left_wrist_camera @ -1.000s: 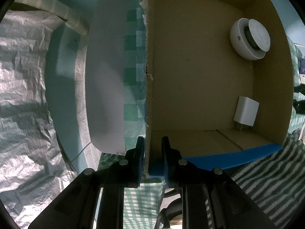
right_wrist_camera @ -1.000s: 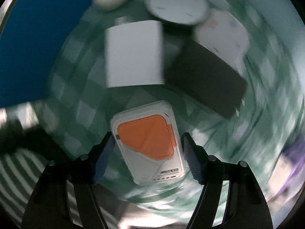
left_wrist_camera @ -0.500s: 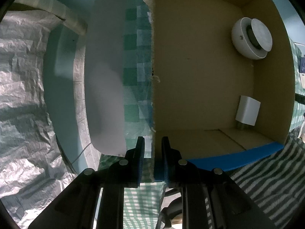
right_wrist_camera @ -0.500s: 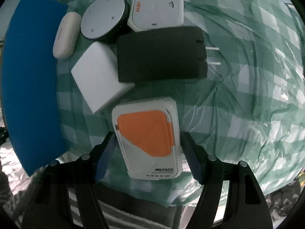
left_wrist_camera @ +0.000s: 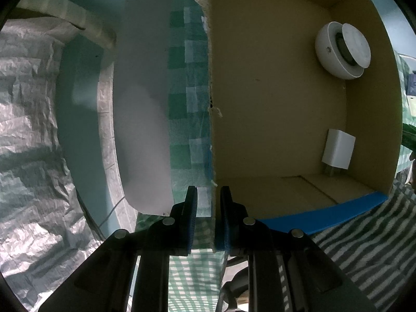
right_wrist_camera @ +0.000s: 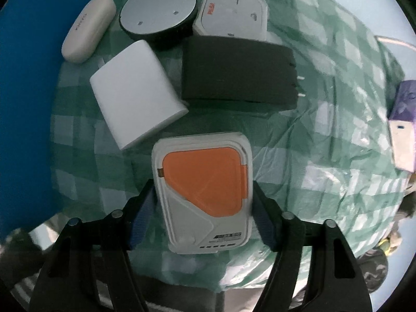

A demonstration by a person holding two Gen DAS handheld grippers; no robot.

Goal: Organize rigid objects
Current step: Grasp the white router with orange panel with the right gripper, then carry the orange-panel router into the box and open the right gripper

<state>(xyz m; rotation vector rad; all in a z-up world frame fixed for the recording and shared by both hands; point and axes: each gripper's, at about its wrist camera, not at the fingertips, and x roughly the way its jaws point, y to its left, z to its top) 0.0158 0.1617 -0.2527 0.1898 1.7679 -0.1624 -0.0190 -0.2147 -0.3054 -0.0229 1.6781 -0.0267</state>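
The right gripper point(right_wrist_camera: 201, 217) points down with its jaws closing around the white-and-orange power bank point(right_wrist_camera: 204, 192) on the green checked cloth point(right_wrist_camera: 312, 143); whether the pads touch its sides is hard to judge. At 11 o'clock lies a white charger point(right_wrist_camera: 137, 93), at 1 o'clock a black adapter point(right_wrist_camera: 238, 75). The left gripper point(left_wrist_camera: 208, 219) is pinched onto the cardboard box point(left_wrist_camera: 273, 98) wall, its lower edge hidden. Inside, at 1 o'clock, a white round device point(left_wrist_camera: 343, 50) and a small white plug point(left_wrist_camera: 338, 152).

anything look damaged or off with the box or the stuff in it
The cardboard box has a torn, frayed wall edge above where the left gripper pinches it. The round white device inside lies tipped on its side.
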